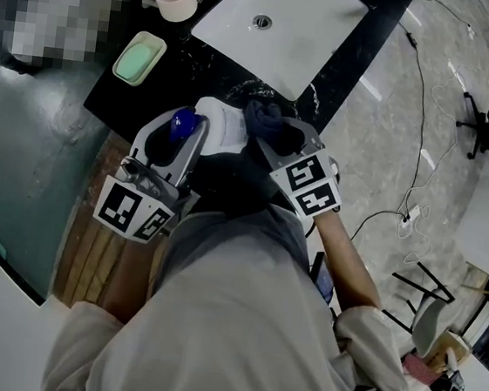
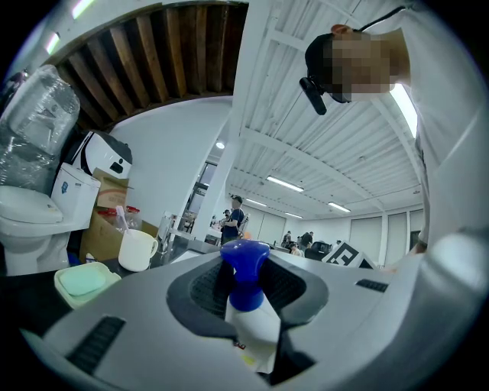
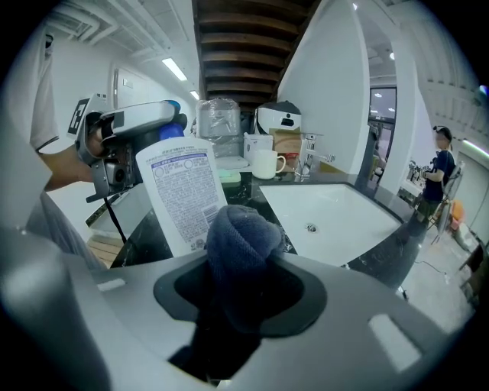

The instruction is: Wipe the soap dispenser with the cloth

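one dispenser (image 1: 223, 126), one cloth (image 1: 270, 121), one mug (image 1: 175, 0), one sink (image 1: 312, 27).

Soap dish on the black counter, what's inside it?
A pale green bar, likely soap, fills the soap dish; the dish floor beneath it is covered.

Label print on the soap dispenser (image 3: 182, 195) is illegibly small.
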